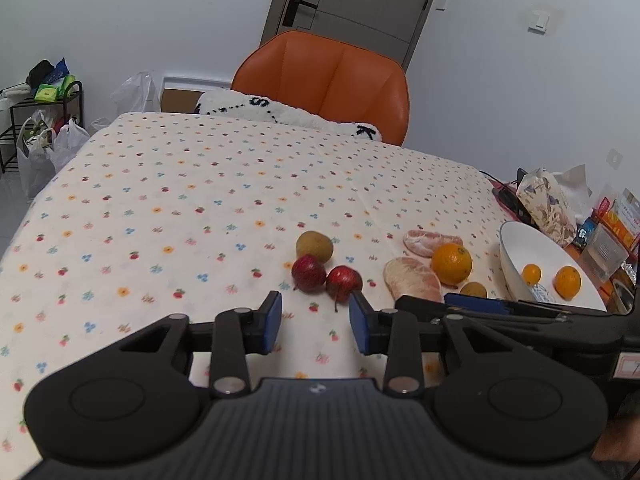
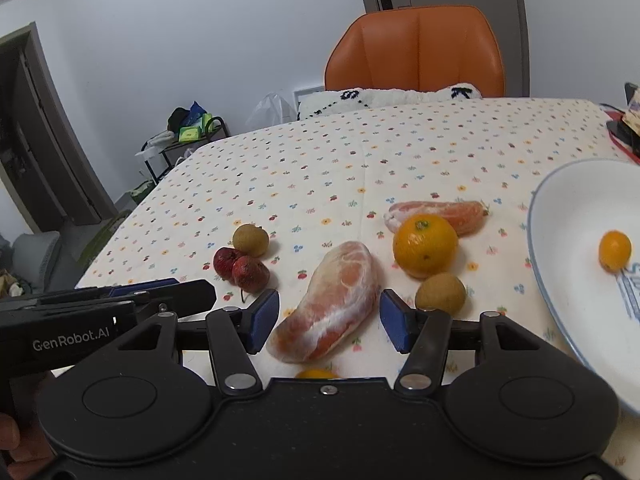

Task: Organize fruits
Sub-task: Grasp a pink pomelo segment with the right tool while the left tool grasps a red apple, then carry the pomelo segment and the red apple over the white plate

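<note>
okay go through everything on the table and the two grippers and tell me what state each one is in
Left gripper: open, empty.
Right gripper: open, straddling near pomelo segment.
Far pomelo segment: peeled, on cloth.
Large orange: whole, on cloth.
Red fruits: touching, on cloth.
Bowl: holds two small oranges.

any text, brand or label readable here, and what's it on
"GenRobot.AI": white print on the black body of the left gripper, seen from the right wrist.
Black letters on the white fluffy cushion: partly hidden, unreadable.
Print on the colourful packages by the table's edge: too small and blurred.
</note>
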Action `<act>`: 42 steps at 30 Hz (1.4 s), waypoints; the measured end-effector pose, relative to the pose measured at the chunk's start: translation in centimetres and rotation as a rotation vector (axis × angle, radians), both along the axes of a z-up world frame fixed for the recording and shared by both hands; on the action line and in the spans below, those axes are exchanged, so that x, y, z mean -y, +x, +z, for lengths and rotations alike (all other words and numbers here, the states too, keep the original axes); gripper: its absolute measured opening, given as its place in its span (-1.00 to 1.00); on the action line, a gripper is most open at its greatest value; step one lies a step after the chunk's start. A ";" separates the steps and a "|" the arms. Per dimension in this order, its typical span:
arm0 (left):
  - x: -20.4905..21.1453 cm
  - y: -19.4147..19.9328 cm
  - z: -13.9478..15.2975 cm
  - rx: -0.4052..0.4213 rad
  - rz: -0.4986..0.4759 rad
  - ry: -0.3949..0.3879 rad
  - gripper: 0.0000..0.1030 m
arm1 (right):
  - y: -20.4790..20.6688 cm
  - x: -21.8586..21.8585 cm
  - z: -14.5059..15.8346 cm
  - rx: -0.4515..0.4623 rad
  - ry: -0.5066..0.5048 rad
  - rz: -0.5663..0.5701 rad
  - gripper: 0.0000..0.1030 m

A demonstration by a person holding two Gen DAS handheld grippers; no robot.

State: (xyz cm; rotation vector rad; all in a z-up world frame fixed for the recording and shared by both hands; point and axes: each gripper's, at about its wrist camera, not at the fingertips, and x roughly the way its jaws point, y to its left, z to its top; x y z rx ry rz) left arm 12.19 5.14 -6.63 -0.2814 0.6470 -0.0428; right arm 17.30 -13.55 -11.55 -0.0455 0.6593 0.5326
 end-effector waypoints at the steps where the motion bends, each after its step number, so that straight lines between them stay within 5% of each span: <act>1: 0.1 0.2 0.0 0.001 -0.002 -0.004 -0.32 | 0.1 -0.1 0.0 0.005 -0.006 0.002 0.02; 16: 1.1 2.2 -0.7 -0.015 -0.027 -0.042 -0.34 | 0.2 0.8 0.7 0.038 -0.011 0.037 -0.49; 23: 2.0 3.1 -1.1 -0.017 -0.012 -0.037 -0.34 | -0.7 1.5 1.3 0.043 0.003 0.057 -0.58; 26: 2.2 3.2 -1.2 -0.018 0.001 -0.024 -0.58 | -0.9 1.8 1.8 0.052 0.008 0.059 -0.61; 42: 2.5 0.6 1.4 0.055 0.005 -0.053 -0.58 | -3.3 4.0 5.0 0.131 0.022 0.021 -0.63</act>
